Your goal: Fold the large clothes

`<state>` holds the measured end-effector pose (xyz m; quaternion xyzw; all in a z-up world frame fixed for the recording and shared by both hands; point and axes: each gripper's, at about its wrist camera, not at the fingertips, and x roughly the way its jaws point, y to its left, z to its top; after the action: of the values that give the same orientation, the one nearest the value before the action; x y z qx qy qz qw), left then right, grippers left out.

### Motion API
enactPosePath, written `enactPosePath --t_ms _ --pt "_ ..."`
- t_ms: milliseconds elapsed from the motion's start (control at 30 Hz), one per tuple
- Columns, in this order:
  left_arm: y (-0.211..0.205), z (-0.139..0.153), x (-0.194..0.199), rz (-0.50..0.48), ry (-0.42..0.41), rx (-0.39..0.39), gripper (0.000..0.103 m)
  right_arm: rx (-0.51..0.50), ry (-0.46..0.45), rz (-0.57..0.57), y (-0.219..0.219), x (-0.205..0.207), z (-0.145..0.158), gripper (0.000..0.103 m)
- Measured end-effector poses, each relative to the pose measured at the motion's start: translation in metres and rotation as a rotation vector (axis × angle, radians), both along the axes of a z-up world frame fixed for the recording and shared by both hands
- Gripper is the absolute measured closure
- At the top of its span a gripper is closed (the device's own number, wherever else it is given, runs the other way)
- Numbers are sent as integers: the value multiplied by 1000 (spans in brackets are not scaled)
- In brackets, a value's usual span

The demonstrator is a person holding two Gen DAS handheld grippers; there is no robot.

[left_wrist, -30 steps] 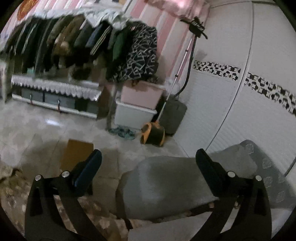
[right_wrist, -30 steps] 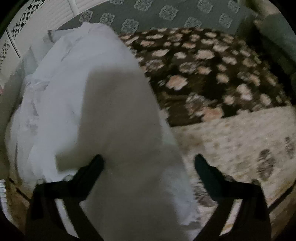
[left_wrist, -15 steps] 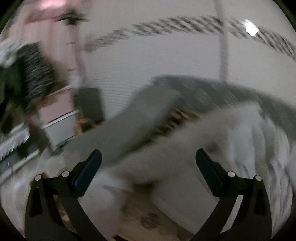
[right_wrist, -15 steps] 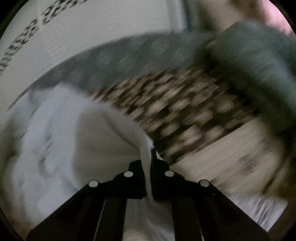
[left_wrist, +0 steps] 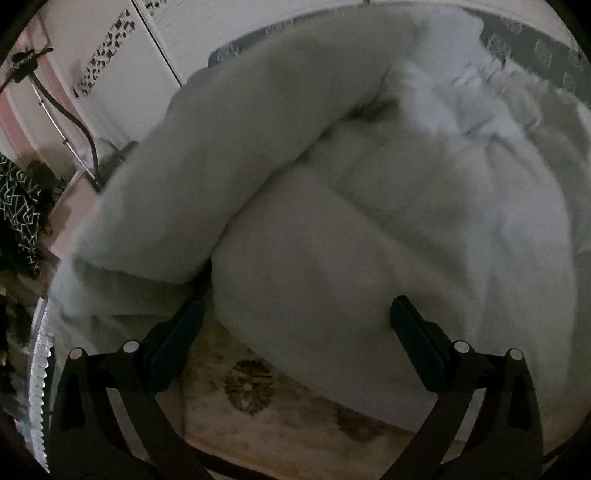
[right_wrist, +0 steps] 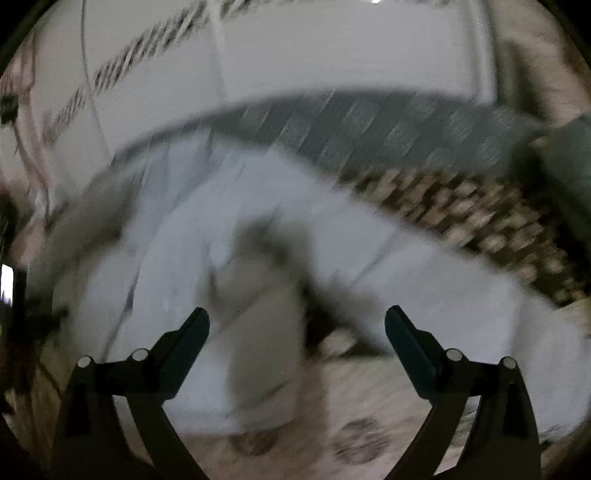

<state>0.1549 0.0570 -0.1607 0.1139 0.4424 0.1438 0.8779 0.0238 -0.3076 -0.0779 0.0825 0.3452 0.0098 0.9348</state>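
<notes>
A large white garment point(left_wrist: 388, 221) is lying bunched on a beige blanket point(left_wrist: 280, 417) printed with dark flower shapes. In the left wrist view its long sleeve point(left_wrist: 236, 147) is running diagonally, from the upper right down to the lower left, and is resting across the bulkier body of the cloth. The left gripper point(left_wrist: 295, 321) is hanging just over the garment's near edge with its fingers spread wide, gripping nothing. The right gripper point(right_wrist: 297, 319) is likewise standing wide apart above the same white garment point(right_wrist: 424, 273), with nothing between its pads; this view is heavily blurred. Beyond the cloth a brown flowered cover point(right_wrist: 480, 218) and a grey patterned backrest point(right_wrist: 369, 125) are showing. A white panelled wall point(left_wrist: 236, 26) with a dark patterned band is rising behind, and a metal pole point(left_wrist: 62, 125) is leaning at the left.
</notes>
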Motion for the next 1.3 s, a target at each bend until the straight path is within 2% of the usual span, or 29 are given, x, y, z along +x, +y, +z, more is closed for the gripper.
enactPosePath --t_ms 33,133,233,267,300,333,400,467,500,533,567,667,800,867,933,1067,1167,1233,1300 --pt "7 -3 2 18 8 -9 3 -8 56 3 5 8 -18 7" --pt "24 -10 11 42 34 -65 3 60 201 2 8 27 -62 7" --pt "28 -18 19 24 46 -68 3 92 223 27 15 38 -81 8" --pt "26 -20 20 8 45 -47 3 116 222 32 16 41 -84 11" --pt "22 -21 21 -10 40 -14 3 137 222 43 15 45 -86 30" --pt "18 -22 22 -23 37 14 3 172 225 78 16 48 -88 43" --pt "11 -23 21 -43 33 34 5 174 213 93 25 49 -85 71" --pt "8 -21 22 -92 55 -40 44 172 192 71 26 48 -72 84" --pt "5 -18 21 -112 59 -68 57 172 176 50 26 46 -67 88" --pt "0 -13 19 -138 59 -79 89 167 146 22 26 41 -56 89" --pt "-6 -8 16 -167 50 -80 103 151 107 2 26 35 -41 90" --pt "-20 16 1 -230 6 -91 103 148 11 -34 21 15 -1 91" --pt "-19 65 -28 -258 -79 -185 103 111 -131 -102 -3 -35 63 92" --pt "-20 100 -51 -301 -127 -246 103 80 -182 -142 -20 -64 93 92" --pt "-28 131 -84 -363 -187 -256 103 29 -206 -184 -31 -90 109 92" --pt "-34 167 -139 -428 -237 -330 103 -27 -184 -188 -40 -142 119 92" --pt "-32 167 -160 -433 -212 -309 103 -81 -93 -121 -39 -149 109 90" --pt "-15 162 -147 -395 -179 -250 103 -125 -18 -90 -35 -147 101 86" --pt "0 157 -148 -340 -147 -231 69 -128 7 -101 -36 -145 99 77"
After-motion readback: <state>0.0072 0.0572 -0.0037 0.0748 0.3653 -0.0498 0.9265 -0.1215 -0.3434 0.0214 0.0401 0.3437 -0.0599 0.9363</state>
